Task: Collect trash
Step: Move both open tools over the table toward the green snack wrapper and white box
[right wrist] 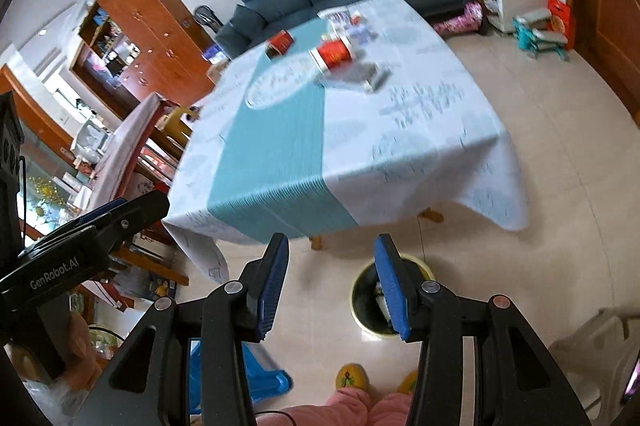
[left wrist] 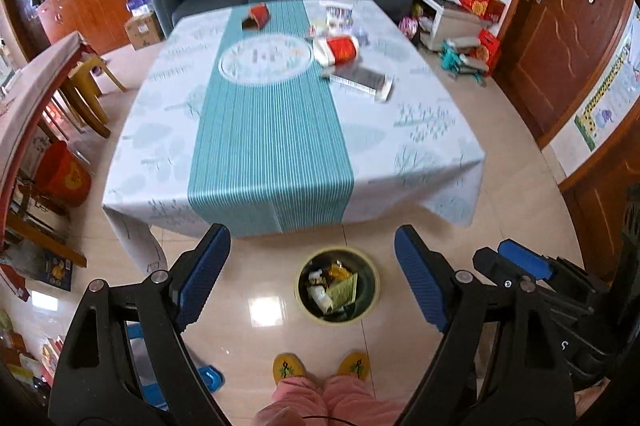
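Trash still lay on the table [left wrist: 280, 166]: a red-and-white wrapper [left wrist: 338, 51] lying across it, long axis left to right, beside a flat packet [left wrist: 362, 80]. Both the left gripper [left wrist: 312, 278] and right gripper [right wrist: 332, 286] stood open and empty above the bin [left wrist: 370, 300]. Reaching well likely meant approaching the wrapper crosswise.

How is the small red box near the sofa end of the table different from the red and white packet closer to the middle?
The small red box sits alone on the teal stripe, while the red and white packet lies among other litter on the pale cloth beside it. The box is smaller and mostly red with a dark open end; the packet is larger, rounded, with a white end. Both rest on the table, not yet in the bin.
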A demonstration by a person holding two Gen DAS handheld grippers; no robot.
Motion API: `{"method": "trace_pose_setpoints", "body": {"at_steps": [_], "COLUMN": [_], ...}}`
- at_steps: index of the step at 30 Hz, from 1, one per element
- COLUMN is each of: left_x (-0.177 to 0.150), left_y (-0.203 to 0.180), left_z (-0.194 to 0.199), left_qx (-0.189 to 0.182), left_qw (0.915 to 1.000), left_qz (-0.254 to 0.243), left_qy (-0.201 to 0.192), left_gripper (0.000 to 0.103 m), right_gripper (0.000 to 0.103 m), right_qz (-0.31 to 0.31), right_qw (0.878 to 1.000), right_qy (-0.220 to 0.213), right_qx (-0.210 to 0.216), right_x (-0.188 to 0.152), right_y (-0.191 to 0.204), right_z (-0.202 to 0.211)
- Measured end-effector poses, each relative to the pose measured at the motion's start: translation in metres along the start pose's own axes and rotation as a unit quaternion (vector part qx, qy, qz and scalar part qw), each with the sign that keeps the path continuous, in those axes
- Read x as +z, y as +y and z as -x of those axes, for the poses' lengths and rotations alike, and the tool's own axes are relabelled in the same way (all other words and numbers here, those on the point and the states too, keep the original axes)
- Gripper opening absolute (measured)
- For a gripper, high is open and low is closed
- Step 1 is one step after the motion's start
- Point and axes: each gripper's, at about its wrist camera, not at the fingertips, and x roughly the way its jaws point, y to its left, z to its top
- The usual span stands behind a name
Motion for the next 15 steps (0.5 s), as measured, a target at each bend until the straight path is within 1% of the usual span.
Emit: {"method": "trace_pose_setpoints", "body": {"at_steps": [5, 7, 10, 15], "left_x": [0.024, 0.033, 0.047, 0.071], "left_y": [-0.006, -0.007, -0.007, -0.002], "left_z": [0.025, 0.027, 0.027, 0.015], "left_qx": [0.008, 0.009, 0.010, 0.003], "left_qw": [0.9992, 0.9988, 0.9983, 0.9978], "left_qz": [0.010, 0.014, 0.018, 0.021], "left_qy": [-0.037, -0.045, -0.054, -0.063], "left_gripper": [0.082, 0.082, 0.082, 0.082], "right_gripper": [0.046, 0.046, 0.046, 0.046], "right_qz": [0.031, 0.041, 0.047, 0.056], "right_qw": [0.999, 0.999, 0.998, 0.998], "right_qy": [-0.017, -0.022, -0.026, -0.024], "right_qx": [0.010, 0.012, 0.013, 0.006], "right_x": [0.029, 0.042, 0.059, 0.086], "right_y": [0.012, 0.016, 0.020, 0.025], "right_z": [0.008, 0.008, 0.002, -0.023]}}
